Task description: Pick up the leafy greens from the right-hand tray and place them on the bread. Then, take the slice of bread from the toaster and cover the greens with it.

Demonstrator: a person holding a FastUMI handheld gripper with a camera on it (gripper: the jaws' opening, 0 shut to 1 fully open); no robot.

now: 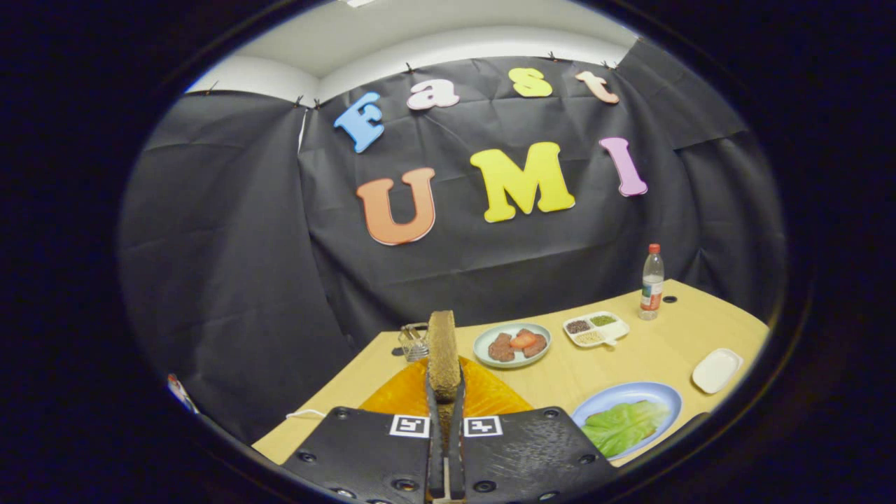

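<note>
Between the tongs (445, 392), 1 bread slice (443, 353) stands on edge, long axis vertical, both fingers clamped on its lower part. Leafy greens (625, 425) lie on blue plate (654, 393), right, on tabletop (630, 364).

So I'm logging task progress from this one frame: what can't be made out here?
- Gripper, shut on the bread slice: the slice stands edge-on, so its faces are unseen.
- Orange object: the slice and fingers hide its middle; I cannot tell what it is.
- Leafy greens on the blue plate: near edge cut off by the gripper body.
- Divided tray: contents too small to identify.
</note>
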